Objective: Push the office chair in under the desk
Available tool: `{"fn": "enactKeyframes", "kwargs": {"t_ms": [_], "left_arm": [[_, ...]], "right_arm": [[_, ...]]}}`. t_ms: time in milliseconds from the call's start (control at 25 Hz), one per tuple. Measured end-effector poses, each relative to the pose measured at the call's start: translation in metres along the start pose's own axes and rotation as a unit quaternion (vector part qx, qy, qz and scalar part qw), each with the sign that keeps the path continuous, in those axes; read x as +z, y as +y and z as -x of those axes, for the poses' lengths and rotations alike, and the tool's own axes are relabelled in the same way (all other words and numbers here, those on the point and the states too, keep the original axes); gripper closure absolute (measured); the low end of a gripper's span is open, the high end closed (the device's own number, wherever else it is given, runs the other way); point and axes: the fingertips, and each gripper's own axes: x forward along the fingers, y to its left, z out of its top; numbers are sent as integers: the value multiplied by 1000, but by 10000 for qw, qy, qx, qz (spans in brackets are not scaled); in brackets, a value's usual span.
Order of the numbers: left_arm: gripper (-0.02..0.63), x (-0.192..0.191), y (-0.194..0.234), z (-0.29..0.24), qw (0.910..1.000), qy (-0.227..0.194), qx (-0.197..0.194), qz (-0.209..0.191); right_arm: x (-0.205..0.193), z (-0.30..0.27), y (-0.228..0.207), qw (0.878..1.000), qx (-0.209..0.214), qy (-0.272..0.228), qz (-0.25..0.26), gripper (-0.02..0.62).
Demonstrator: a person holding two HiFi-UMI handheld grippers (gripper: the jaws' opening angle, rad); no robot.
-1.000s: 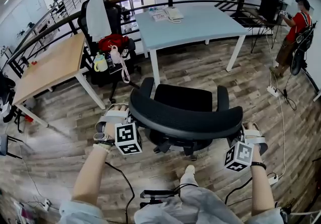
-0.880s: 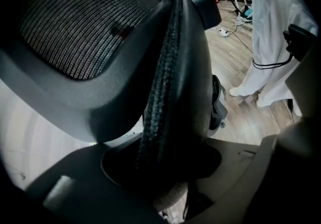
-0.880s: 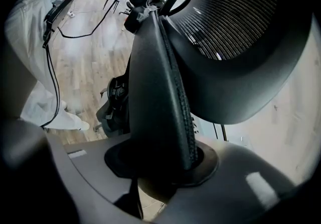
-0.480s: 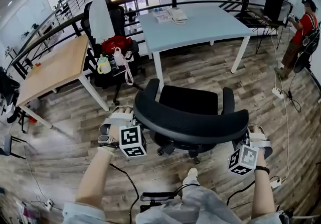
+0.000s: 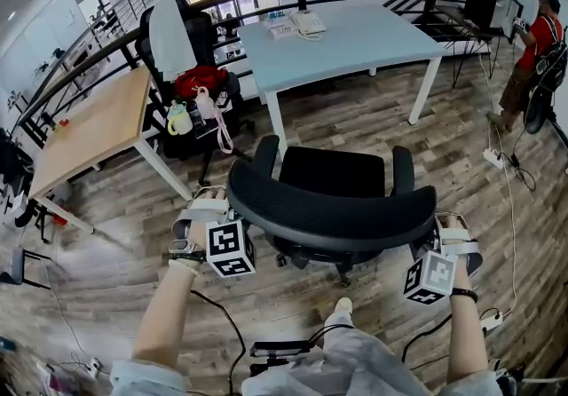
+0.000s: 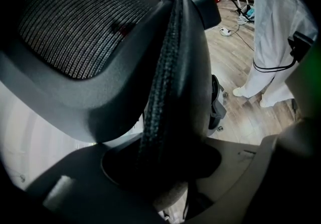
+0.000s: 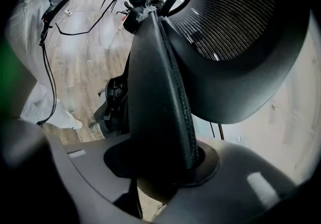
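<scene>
Office chair (image 5: 333,208): black, standing on the wooden floor (image 5: 355,110). Its backrest is toward me and its seat faces away from me.
Light-blue worktop (image 5: 346,39): beyond the chair's seat. The chair is in front of it, not yet under it.
Left hand-held gripper (image 5: 213,206): at the chair's left backrest edge, jaws pinching the padded rim.
Right hand-held gripper (image 5: 444,227): at the chair's right backrest edge, pads on the rim. Its jaws have just been opening a little, with the rim between them.
Wooden worktop (image 5: 98,119): far left of the chair.
Red bag (image 5: 200,79): beyond the chair's left side, on another black seat.
Person in red (image 5: 531,39): far right of the chair, well apart.
</scene>
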Motion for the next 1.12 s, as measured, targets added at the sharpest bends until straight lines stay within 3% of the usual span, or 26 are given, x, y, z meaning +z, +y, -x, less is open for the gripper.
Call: {"fn": "enactKeyframes", "kwargs": {"t_ms": [600,1120], "left_arm": [[413,29,45,-67,10000,32,-10,0],[413,80,94,-129,10000,21,1,23]], "right_arm": [[-33,-66,-50,10000,62,-11,45,431],[-81,-120,-109,10000,1,-61,11,423]]}}
